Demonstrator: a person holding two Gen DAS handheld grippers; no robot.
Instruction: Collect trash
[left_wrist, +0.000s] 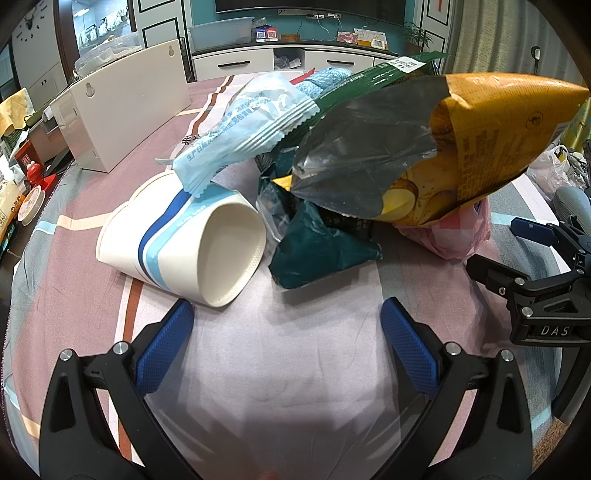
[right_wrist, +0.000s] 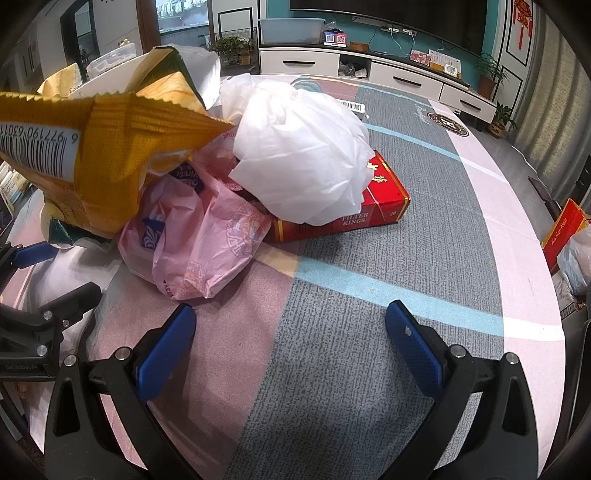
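A heap of trash lies on the patterned tablecloth (left_wrist: 288, 354). In the left wrist view a paper cup (left_wrist: 184, 243) lies on its side, with a light blue wrapper (left_wrist: 251, 125), a dark green wrapper (left_wrist: 321, 243) and a yellow chip bag (left_wrist: 476, 147) behind it. My left gripper (left_wrist: 287, 310) is open just short of the cup. The right wrist view shows the yellow chip bag (right_wrist: 96, 155), a pink plastic bag (right_wrist: 199, 236), a white plastic bag (right_wrist: 299, 151) and a red cigarette carton (right_wrist: 373, 210). My right gripper (right_wrist: 291, 314) is open, with nothing between its fingers.
A white box (left_wrist: 125, 110) stands on the table at the far left. Small items crowd the left edge (left_wrist: 26, 192). The right gripper's body (left_wrist: 539, 288) shows at the right of the left wrist view. A TV cabinet (right_wrist: 399, 77) stands beyond the table.
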